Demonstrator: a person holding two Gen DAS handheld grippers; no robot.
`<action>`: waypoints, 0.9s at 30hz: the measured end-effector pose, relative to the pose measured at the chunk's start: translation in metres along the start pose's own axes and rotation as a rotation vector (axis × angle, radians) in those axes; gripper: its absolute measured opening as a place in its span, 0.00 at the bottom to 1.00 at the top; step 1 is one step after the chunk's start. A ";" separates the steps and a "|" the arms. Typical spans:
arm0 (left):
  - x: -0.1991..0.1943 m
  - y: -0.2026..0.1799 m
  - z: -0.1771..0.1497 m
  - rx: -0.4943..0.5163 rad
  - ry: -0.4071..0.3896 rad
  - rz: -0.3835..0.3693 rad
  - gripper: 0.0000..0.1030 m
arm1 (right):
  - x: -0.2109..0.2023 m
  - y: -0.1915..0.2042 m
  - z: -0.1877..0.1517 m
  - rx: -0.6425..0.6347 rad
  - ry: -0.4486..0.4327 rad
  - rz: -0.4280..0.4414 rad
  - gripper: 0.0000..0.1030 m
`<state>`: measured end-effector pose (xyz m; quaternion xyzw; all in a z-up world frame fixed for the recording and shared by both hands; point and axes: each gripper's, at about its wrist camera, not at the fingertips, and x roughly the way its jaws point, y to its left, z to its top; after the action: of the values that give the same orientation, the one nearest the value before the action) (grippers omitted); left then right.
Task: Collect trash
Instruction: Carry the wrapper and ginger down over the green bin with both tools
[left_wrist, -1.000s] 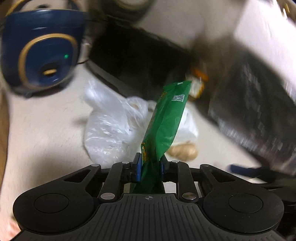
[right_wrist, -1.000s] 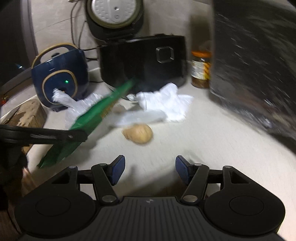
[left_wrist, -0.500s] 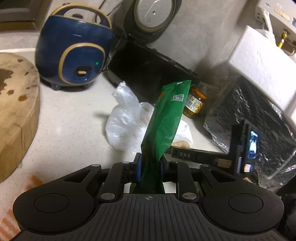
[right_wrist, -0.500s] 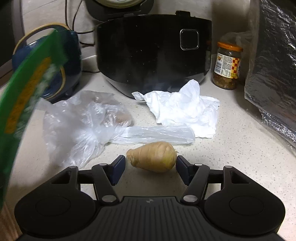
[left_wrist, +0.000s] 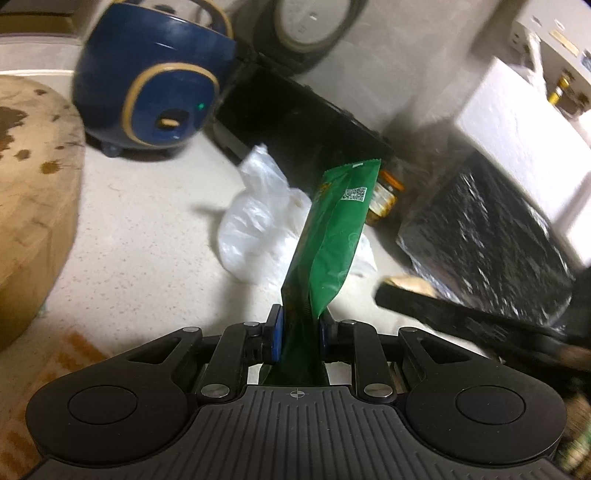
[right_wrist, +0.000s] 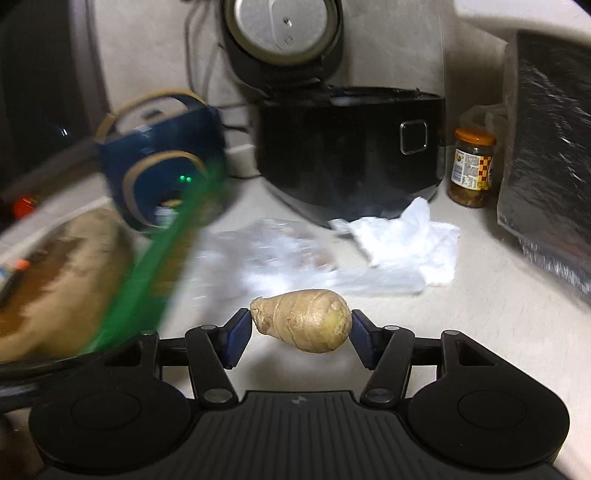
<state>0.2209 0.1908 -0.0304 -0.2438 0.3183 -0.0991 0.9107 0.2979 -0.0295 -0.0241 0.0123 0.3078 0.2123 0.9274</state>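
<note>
Left gripper (left_wrist: 298, 328) clamps green wrapper (left_wrist: 332, 236); right gripper (right_wrist: 301, 328) jaws closing around ginger (right_wrist: 304, 319); plastic bag (right_wrist: 277, 258), tissue (right_wrist: 406, 240) mid-frame behind on counter (right_wrist: 498, 314).

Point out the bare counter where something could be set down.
Bare counter lies between the wooden cutting board and the clear plastic bag; another patch fronts the black foil bag. Crowded: crumpled white plastic before the black cooker.

Speckled countertop (right_wrist: 480, 317), clear plastic bag (right_wrist: 280, 254), white wrapper (right_wrist: 413, 243), jar (right_wrist: 472, 166), cooker (right_wrist: 351, 147)
</note>
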 end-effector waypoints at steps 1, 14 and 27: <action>0.002 -0.003 -0.001 0.019 0.016 -0.015 0.22 | -0.013 0.004 -0.007 0.012 -0.004 0.003 0.56; 0.013 -0.099 -0.069 0.178 0.273 -0.145 0.22 | -0.120 -0.061 -0.141 0.235 0.099 -0.224 0.56; 0.143 -0.089 -0.239 -0.132 0.903 0.137 0.22 | -0.178 -0.150 -0.284 0.560 0.202 -0.319 0.56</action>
<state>0.1800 -0.0248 -0.2237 -0.2122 0.7042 -0.1143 0.6678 0.0641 -0.2679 -0.1764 0.1970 0.4427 -0.0281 0.8743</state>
